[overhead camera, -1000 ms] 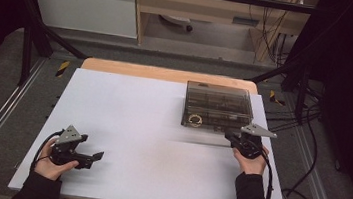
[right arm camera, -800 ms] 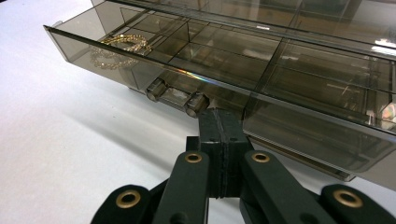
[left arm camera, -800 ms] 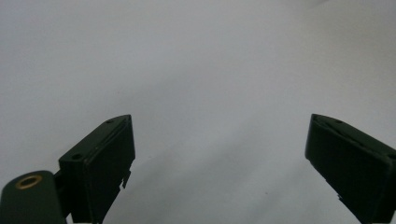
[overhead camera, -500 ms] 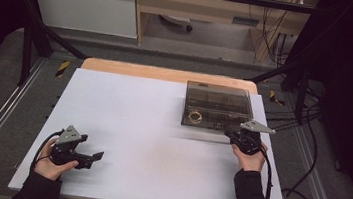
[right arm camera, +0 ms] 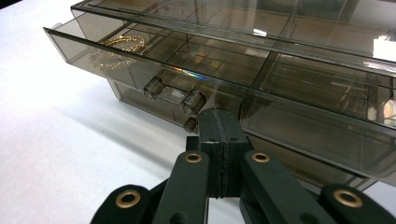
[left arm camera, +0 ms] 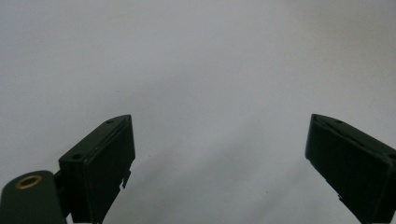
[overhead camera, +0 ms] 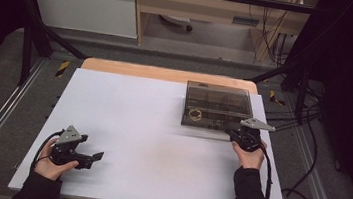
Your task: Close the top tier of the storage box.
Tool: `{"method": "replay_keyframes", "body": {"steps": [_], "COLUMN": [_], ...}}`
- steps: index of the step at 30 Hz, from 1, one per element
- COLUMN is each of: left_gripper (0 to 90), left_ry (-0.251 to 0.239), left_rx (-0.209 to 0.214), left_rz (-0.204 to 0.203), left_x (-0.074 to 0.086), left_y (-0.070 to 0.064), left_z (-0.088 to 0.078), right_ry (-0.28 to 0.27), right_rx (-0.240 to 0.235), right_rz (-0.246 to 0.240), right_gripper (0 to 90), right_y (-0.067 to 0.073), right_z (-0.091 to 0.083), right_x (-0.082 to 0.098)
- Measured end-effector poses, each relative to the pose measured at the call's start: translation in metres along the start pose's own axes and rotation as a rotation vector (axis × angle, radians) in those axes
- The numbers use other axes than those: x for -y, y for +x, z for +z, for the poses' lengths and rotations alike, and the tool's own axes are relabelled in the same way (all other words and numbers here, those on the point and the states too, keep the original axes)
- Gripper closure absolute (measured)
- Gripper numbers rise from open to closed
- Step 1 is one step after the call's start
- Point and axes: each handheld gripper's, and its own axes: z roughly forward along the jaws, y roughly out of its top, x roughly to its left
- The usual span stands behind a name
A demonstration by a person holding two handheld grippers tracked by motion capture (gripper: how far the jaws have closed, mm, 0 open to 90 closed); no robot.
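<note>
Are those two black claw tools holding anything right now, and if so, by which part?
No. The right gripper has its jaws pressed together with nothing between them, just in front of the knobs of the clear box's open drawer. The left gripper is open over bare table.

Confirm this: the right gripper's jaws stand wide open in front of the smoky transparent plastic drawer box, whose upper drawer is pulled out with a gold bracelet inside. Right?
Not quite. The right gripper has its jaws shut together, as the right gripper view shows. The rest holds: it sits before the smoky transparent plastic drawer box, upper drawer out, gold bracelet inside.
</note>
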Motion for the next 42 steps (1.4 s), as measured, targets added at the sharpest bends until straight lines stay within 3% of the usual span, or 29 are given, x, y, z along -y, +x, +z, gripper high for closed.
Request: {"method": "replay_keyframes", "body": {"steps": [42], "left_gripper": [8.1], "left_ry": [0.0], "left_rx": [0.002], "left_rz": [-0.003], "left_x": [0.001], "left_y": [0.001], "left_z": [0.0], "right_ry": [-0.006], "right_rx": [0.022], "right_rz": [0.01], "right_gripper": [90.0], "right_y": [-0.008], "right_z": [0.02], "right_x": [-0.013]}}
